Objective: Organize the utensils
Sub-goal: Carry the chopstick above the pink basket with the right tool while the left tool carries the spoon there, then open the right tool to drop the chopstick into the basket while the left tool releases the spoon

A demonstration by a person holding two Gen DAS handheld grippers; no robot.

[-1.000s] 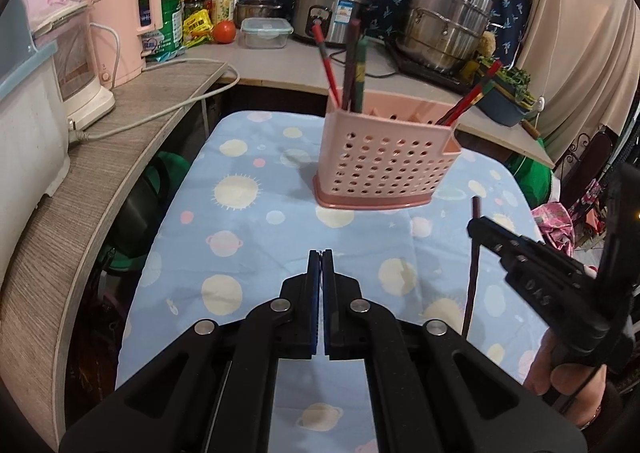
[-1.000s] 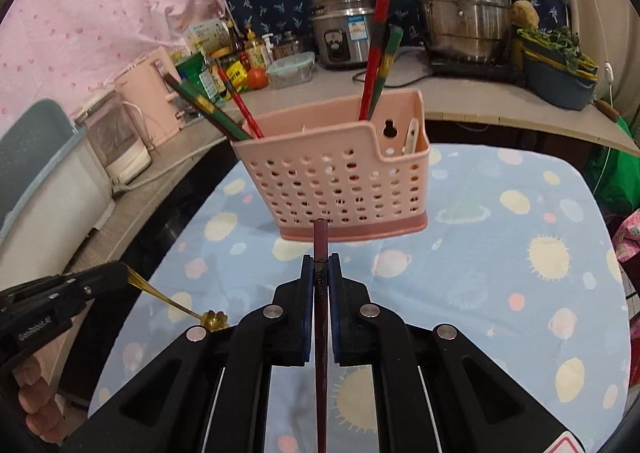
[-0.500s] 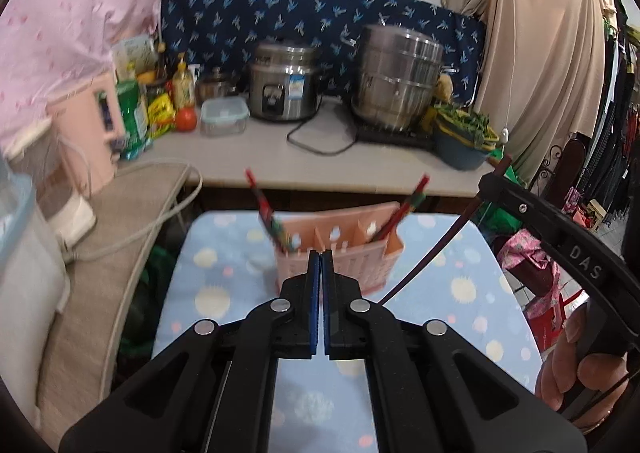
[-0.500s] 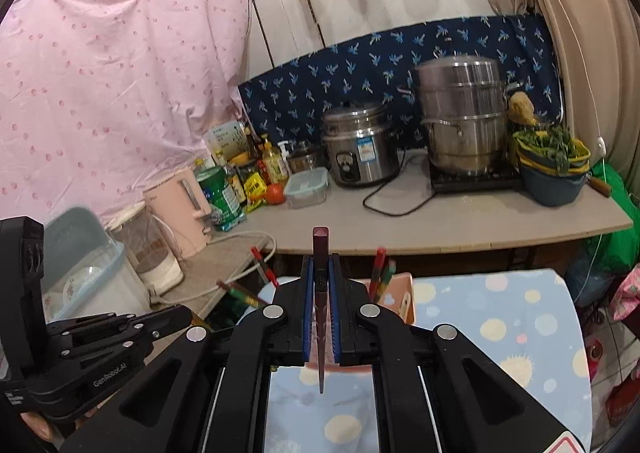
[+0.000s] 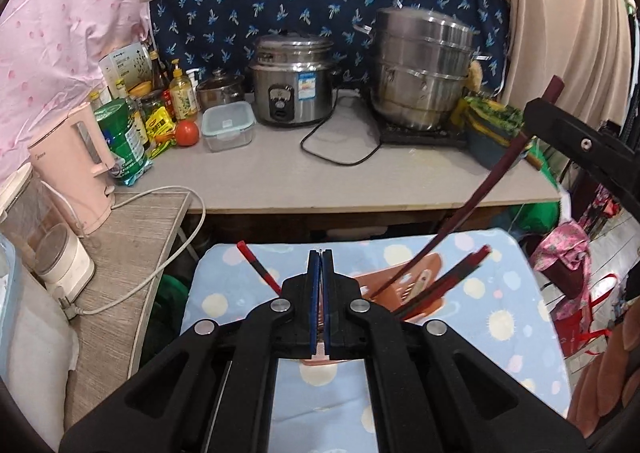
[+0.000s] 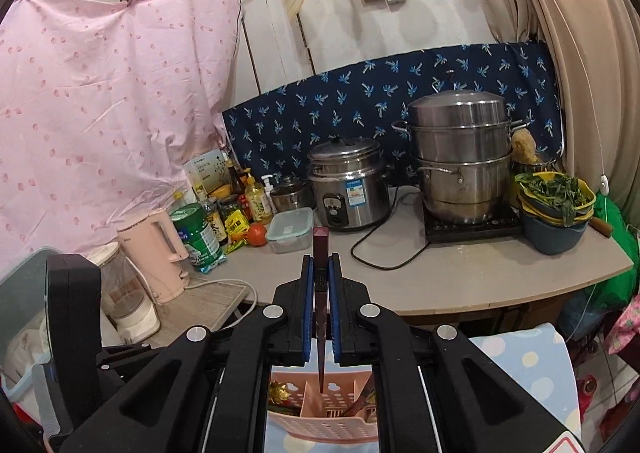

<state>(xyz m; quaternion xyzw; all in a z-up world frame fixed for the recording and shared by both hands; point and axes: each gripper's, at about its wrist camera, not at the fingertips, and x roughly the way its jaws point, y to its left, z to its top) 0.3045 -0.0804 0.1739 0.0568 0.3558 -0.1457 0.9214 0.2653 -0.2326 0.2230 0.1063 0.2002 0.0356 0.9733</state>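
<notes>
Right gripper: my right gripper (image 6: 320, 293) is clamped on a dark maroon chopstick (image 6: 320, 317), which sits squarely between the blue pads (image 6: 307, 313).
Chopstick position: I see it run almost vertically through the jaws, its blunt top just above the fingertips and its thin tip pointing down over the pink utensil basket (image 6: 324, 411), which lies below and near me. I cannot tell whether the tip touches the basket.
Chopstick from the other side: in my left wrist view the same chopstick (image 5: 472, 197) slants from the right gripper (image 5: 554, 121) at upper right down to the basket (image 5: 424, 277), its lower end at the basket's opening.
Chopstick look: slim, dark reddish brown, square at the top, tapering to a point.
Left gripper: my left gripper (image 5: 320, 265) is closed with its pads pressed together, and I see nothing between them. It hangs above the basket's near-left side.
Basket: pink plastic, perforated, divided into compartments. Red-and-dark chopsticks (image 5: 448, 283) lean out to the right, one red chopstick (image 5: 256, 267) leans out to the left, and a gold spoon (image 6: 280, 393) lies in the left compartment.
Table: the basket stands on a blue cloth with pale spots (image 5: 512, 317).
Far counter: a rice cooker (image 6: 348, 183) and a steel steamer pot (image 6: 460, 157) stand well beyond the basket.
</notes>
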